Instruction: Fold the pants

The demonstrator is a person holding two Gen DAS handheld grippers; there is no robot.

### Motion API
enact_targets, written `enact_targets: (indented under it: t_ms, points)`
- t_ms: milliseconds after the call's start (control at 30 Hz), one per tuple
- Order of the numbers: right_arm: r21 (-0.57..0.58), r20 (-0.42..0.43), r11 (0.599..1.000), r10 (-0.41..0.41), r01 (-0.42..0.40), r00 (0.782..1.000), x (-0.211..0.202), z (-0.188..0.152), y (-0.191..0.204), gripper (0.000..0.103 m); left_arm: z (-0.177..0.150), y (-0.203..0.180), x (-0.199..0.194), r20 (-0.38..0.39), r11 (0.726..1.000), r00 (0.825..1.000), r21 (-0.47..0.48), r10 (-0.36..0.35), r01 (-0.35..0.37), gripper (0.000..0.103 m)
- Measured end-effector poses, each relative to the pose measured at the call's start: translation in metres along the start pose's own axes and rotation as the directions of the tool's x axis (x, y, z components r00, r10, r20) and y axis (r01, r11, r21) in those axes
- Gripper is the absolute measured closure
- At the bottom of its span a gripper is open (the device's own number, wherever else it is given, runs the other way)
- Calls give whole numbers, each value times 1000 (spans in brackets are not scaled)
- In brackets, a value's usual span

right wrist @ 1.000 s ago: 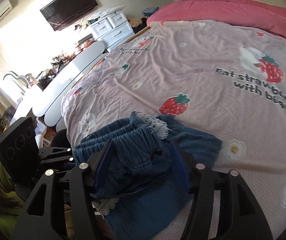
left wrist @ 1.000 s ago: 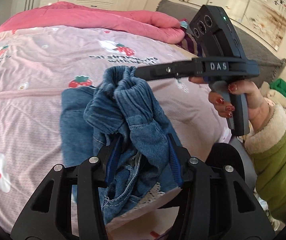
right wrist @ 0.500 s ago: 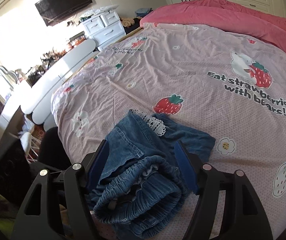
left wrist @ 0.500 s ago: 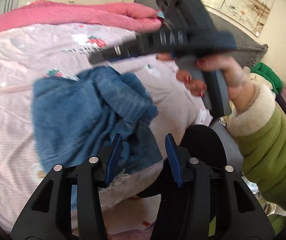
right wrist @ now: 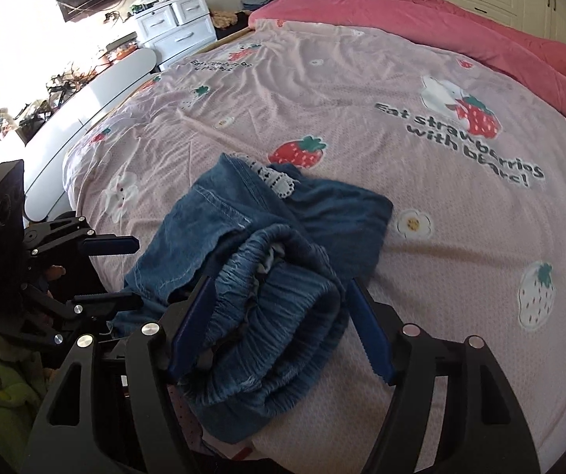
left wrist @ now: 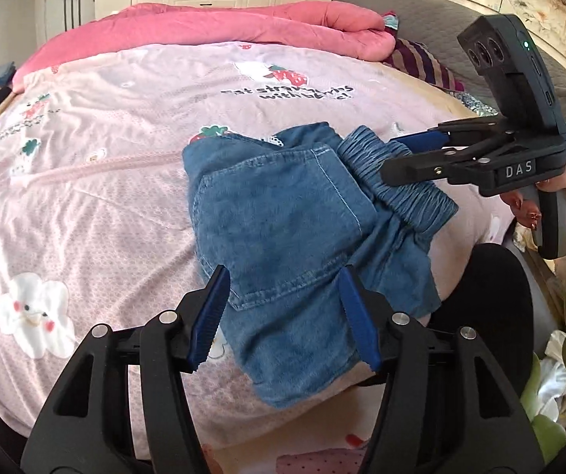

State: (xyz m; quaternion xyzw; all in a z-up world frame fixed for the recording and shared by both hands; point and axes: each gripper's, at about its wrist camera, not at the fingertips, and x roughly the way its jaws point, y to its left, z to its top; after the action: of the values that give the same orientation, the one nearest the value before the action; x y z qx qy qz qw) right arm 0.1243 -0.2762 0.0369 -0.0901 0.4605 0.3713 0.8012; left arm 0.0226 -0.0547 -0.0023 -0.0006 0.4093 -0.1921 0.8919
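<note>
Nearest the lens, the left gripper (left wrist: 283,316) stands with its blue pads spread apart, holding nothing, poised over the near flap of the denim pants (left wrist: 283,229). Seen from the other wrist, the right gripper (right wrist: 279,324) is likewise released, its jaws straddling the bunched elastic waistband (right wrist: 283,308) without clamping it.

Pants: a loose, partly folded bundle resting on the pink strawberry-print bedspread (left wrist: 97,181), close to the near edge of the bed — one denim corner appears to overhang that edge. A lace-trimmed hem (right wrist: 277,177) pokes out at the far side.

Risk, as judged: with both grippers let go, the crumpled waistband could spring open and undo the fold; a nudge toward the person could drag the bundle off the mattress edge; a pad closing now might catch several layers at once, or the bedspread beneath.

Beyond the bundle, wide bare bedspread offers room to push or re-lay the pants away from the edge, bounded far off by the rolled pink quilt (left wrist: 219,27).
</note>
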Motion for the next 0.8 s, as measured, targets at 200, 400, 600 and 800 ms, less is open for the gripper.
enact_targets:
  t_ms: [200, 400, 600, 800]
  points:
    - [-41, 63, 999, 11, -8, 998, -21, 16, 18, 26, 1, -4, -7, 3, 999, 999, -11, -36, 36, 49]
    - [-78, 2, 994, 75, -75, 997, 11, 67, 31, 25, -8, -35, -10, -19, 991, 994, 81, -109, 110, 49]
    - [-8, -190, 996, 83, -86, 978, 78, 93, 20, 53, -5, -47, 2, -45, 983, 989, 109, -144, 148, 61]
    - [-59, -239, 998, 22, -37, 971, 102, 84, 33, 88, -12, -54, 9, -82, 976, 981, 118, -176, 185, 69]
